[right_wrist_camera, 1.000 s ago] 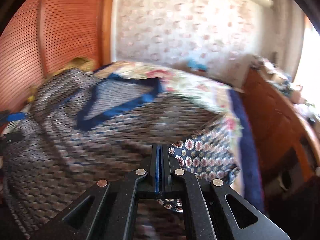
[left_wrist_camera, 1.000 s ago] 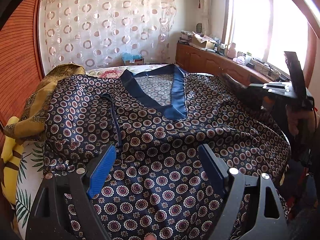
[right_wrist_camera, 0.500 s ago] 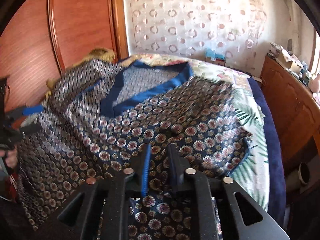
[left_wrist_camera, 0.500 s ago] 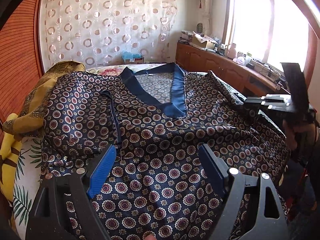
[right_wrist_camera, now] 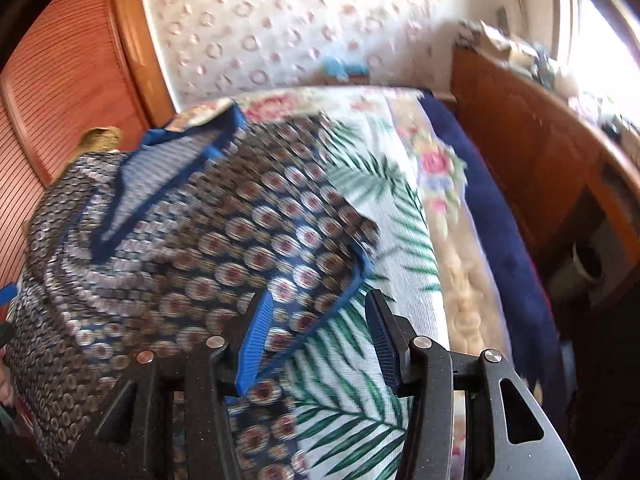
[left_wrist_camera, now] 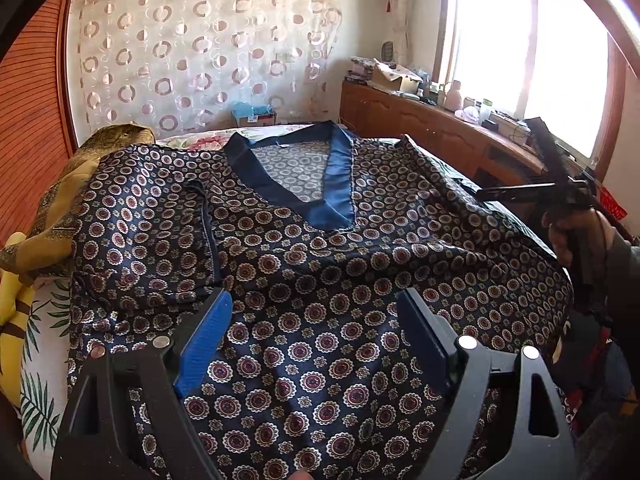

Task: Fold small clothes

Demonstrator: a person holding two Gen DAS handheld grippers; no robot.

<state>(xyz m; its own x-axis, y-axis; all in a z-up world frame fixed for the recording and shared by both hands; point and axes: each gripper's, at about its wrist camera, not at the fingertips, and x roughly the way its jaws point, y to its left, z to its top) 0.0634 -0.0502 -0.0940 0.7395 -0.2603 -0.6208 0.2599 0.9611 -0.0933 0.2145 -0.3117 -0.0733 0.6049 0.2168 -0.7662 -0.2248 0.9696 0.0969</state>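
Released, shirt [right_wrist_camera: 208,240] lies spread under the parted right gripper [right_wrist_camera: 320,320]

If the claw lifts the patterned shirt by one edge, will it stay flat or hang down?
The patterned shirt will likely hang limp: it already lies in soft folds over the bed. Its faint sheen suggests a smooth weave that may slip. It looks thin, so probably light.

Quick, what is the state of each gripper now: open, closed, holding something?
Left gripper: open, holds nothing, over the shirt.
Right gripper: open, holds nothing, at the shirt's edge.
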